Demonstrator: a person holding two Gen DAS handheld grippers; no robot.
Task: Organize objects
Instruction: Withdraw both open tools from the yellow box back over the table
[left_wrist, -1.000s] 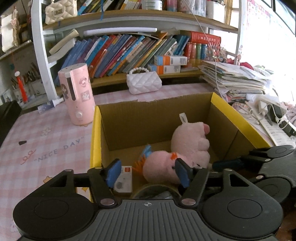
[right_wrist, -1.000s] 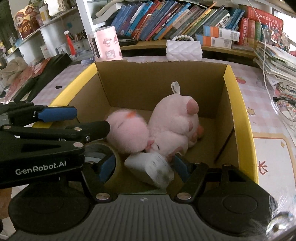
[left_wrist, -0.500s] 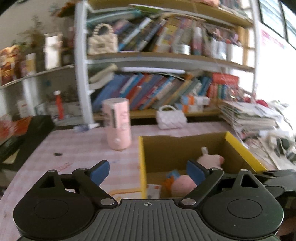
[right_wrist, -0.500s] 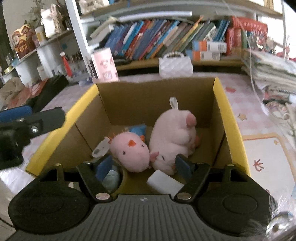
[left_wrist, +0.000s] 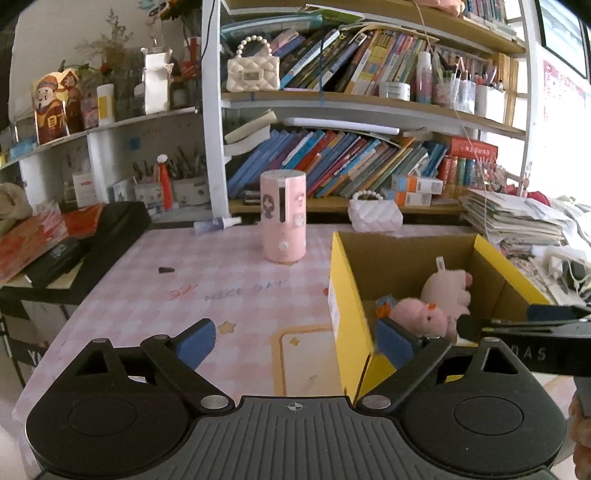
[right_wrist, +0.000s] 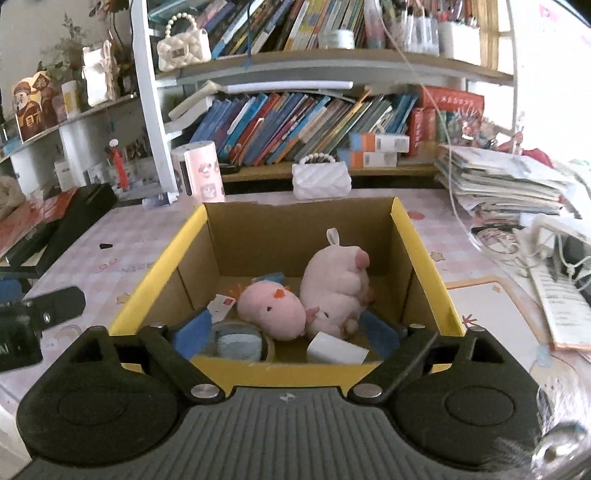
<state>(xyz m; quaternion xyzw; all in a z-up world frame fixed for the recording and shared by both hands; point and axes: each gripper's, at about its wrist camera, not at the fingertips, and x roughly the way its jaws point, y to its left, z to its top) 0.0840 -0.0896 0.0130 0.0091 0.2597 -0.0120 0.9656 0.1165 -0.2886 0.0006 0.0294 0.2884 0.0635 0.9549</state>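
Note:
A yellow cardboard box (right_wrist: 155, 280) (left_wrist: 347, 295) stands on the pink checked table (left_wrist: 221, 295). Inside it lie a large pink plush (right_wrist: 336, 291) (left_wrist: 447, 288), a small pink plush (right_wrist: 273, 310) (left_wrist: 417, 317), a tape roll (right_wrist: 240, 341), a white block (right_wrist: 338, 349) and a small card (right_wrist: 221, 306). My right gripper (right_wrist: 286, 332) hovers over the box's near wall, its jaws opening with nothing pressed between them. My left gripper (left_wrist: 295, 341) is at the box's near left corner, also opening and holding nothing.
A pink cylinder (left_wrist: 283, 216) and a white quilted purse (left_wrist: 375, 218) stand behind the box. Bookshelves (left_wrist: 332, 162) line the back. Stacked papers (right_wrist: 506, 184) and cables lie to the right, and a black case (left_wrist: 92, 243) sits at the left.
Both grippers have drawn back and upward out of the box and spread their jaws. The white block that sat between the right fingers now lies in the box. The left gripper drifted left.

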